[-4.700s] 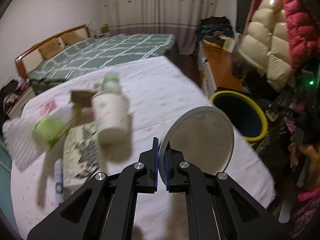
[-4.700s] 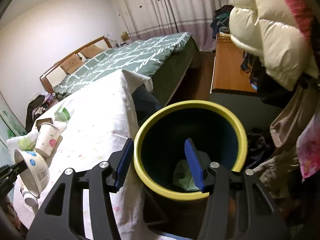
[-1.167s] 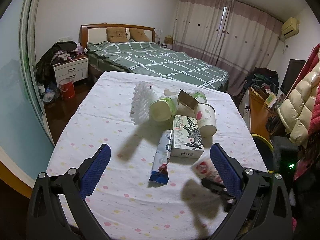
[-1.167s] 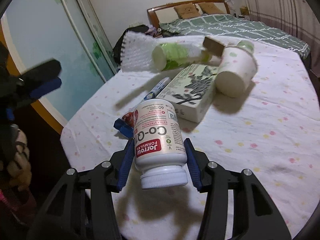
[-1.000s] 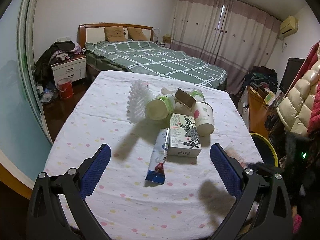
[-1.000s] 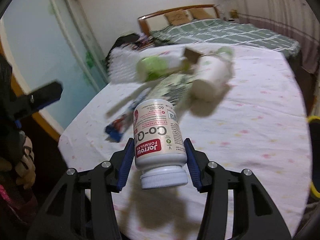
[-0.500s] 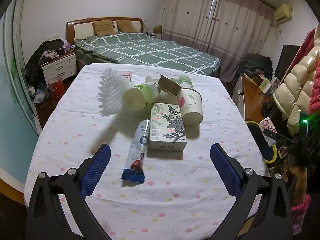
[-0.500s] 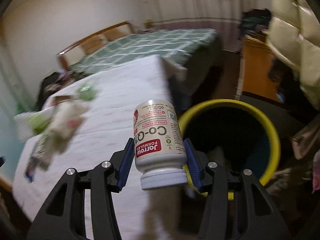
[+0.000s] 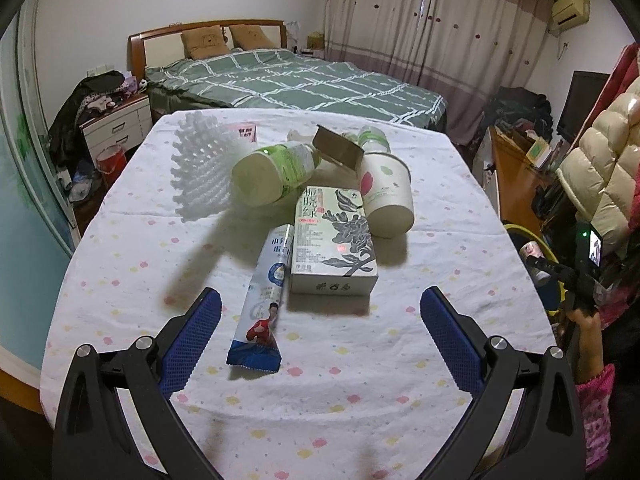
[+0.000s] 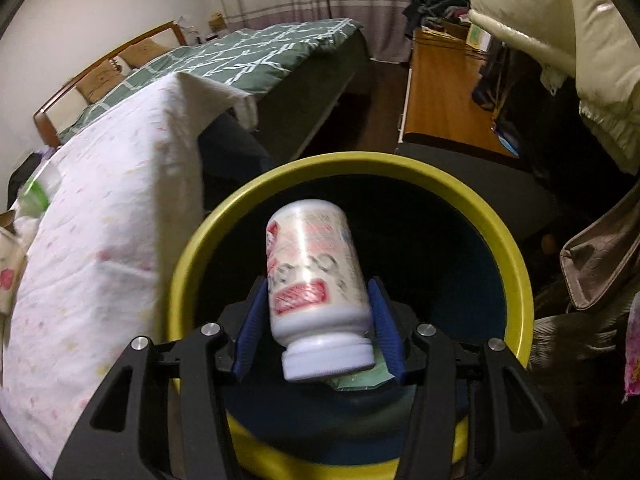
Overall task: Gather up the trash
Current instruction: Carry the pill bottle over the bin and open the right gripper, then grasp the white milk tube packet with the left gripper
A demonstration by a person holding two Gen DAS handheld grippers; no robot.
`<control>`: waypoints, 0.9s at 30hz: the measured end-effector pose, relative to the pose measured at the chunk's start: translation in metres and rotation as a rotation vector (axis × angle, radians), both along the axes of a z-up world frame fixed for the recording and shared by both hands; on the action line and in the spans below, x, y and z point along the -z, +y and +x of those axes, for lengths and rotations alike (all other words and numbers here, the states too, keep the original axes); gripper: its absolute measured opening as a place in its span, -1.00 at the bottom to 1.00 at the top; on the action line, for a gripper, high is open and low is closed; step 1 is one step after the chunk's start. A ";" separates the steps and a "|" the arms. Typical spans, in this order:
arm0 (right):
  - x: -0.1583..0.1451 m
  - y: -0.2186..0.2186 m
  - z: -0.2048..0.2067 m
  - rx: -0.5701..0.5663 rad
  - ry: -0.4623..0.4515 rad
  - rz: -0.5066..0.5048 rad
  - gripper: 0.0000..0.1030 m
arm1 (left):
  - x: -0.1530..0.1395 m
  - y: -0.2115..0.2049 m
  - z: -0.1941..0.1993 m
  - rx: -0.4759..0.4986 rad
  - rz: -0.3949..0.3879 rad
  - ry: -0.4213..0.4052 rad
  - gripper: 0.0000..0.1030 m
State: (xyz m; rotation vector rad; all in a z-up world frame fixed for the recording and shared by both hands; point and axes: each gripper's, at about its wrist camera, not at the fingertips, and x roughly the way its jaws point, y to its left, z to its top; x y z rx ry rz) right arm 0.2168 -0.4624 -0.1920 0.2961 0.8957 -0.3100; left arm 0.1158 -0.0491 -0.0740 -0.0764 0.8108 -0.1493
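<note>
In the right wrist view the right gripper sits at lower centre, its jaws opening with a white pill bottle between them, cap toward the camera, blurred and tilted, gaps showing at both pads. Right behind it gapes the yellow-rimmed bin.

In the left wrist view the left gripper is spread wide and empty at the bottom of the frame. Between its fingers, farther up on the table, lie a blue snack wrapper and a printed box, touching. Beyond them, at upper centre, lie a paper cup and a green-labelled bottle.
</note>
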 end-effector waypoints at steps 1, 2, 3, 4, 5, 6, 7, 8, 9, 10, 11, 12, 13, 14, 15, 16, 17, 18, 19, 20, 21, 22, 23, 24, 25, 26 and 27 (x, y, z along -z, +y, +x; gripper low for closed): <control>0.000 -0.001 -0.001 0.006 -0.001 -0.002 0.07 | 0.001 0.000 0.001 0.000 0.001 0.004 0.90; 0.000 -0.002 0.000 0.009 -0.002 -0.001 0.07 | 0.003 0.000 0.003 0.000 0.002 0.008 0.90; -0.001 -0.003 -0.001 0.011 -0.004 0.002 0.07 | 0.005 -0.001 0.004 0.000 0.004 0.012 0.90; -0.002 -0.003 -0.002 0.010 -0.007 0.005 0.07 | 0.008 -0.002 0.007 0.001 0.007 0.018 0.90; -0.003 -0.002 -0.004 0.008 -0.008 0.007 0.08 | 0.009 -0.002 0.008 0.001 0.009 0.022 0.90; -0.005 -0.001 -0.006 0.005 -0.011 0.010 0.08 | 0.012 -0.003 0.010 0.002 0.012 0.027 0.90; -0.007 0.000 -0.009 0.002 -0.017 0.014 0.08 | 0.014 -0.003 0.011 0.003 0.014 0.032 0.90; -0.009 0.002 -0.011 -0.001 -0.023 0.017 0.10 | 0.016 -0.003 0.014 0.005 0.017 0.037 0.90; -0.012 0.004 -0.015 -0.006 -0.031 0.018 0.11 | 0.018 -0.003 0.015 0.006 0.021 0.040 0.90; -0.015 0.007 -0.018 -0.011 -0.040 0.017 0.15 | 0.020 -0.004 0.017 0.008 0.031 0.043 0.90; -0.016 0.008 -0.020 -0.014 -0.046 0.014 0.17 | 0.023 -0.005 0.020 0.009 0.044 0.045 0.90; -0.019 0.011 -0.022 -0.020 -0.052 0.009 0.18 | 0.025 -0.005 0.023 0.007 0.056 0.045 0.90; -0.021 0.014 -0.023 -0.029 -0.055 0.005 0.18 | 0.026 -0.005 0.024 0.005 0.064 0.045 0.90; -0.022 0.017 -0.024 -0.038 -0.056 0.004 0.19 | 0.027 -0.004 0.026 0.003 0.072 0.045 0.90; -0.023 0.019 -0.025 -0.045 -0.057 0.003 0.19 | 0.029 -0.004 0.029 0.001 0.079 0.045 0.90; -0.025 0.021 -0.026 -0.051 -0.058 0.002 0.19 | 0.031 -0.002 0.030 -0.001 0.084 0.046 0.90; -0.026 0.023 -0.026 -0.054 -0.060 0.001 0.19 | 0.033 -0.001 0.032 -0.004 0.092 0.051 0.90; -0.027 0.024 -0.027 -0.056 -0.062 0.002 0.19 | 0.035 0.000 0.034 -0.003 0.096 0.056 0.89; -0.027 0.025 -0.028 -0.058 -0.063 0.003 0.19 | 0.037 0.002 0.035 0.000 0.096 0.060 0.85; -0.027 0.026 -0.029 -0.059 -0.063 0.006 0.19 | 0.039 0.003 0.038 0.004 0.098 0.068 0.81; -0.028 0.026 -0.029 -0.060 -0.063 0.009 0.19 | 0.041 0.003 0.039 0.004 0.102 0.074 0.74; -0.028 0.028 -0.030 -0.062 -0.061 0.010 0.19 | 0.044 0.004 0.040 0.004 0.111 0.081 0.67; -0.027 0.028 -0.030 -0.064 -0.060 0.009 0.19 | 0.046 0.005 0.041 0.005 0.117 0.086 0.64; -0.027 0.029 -0.030 -0.066 -0.058 0.009 0.19 | 0.048 0.006 0.042 0.007 0.121 0.092 0.58; -0.027 0.030 -0.030 -0.067 -0.058 0.008 0.19 | 0.050 0.008 0.042 0.008 0.122 0.099 0.51; -0.027 0.030 -0.031 -0.068 -0.057 0.008 0.19 | 0.052 0.011 0.043 0.007 0.117 0.109 0.47; -0.027 0.030 -0.031 -0.069 -0.057 0.008 0.19 | 0.053 0.013 0.043 0.007 0.110 0.117 0.39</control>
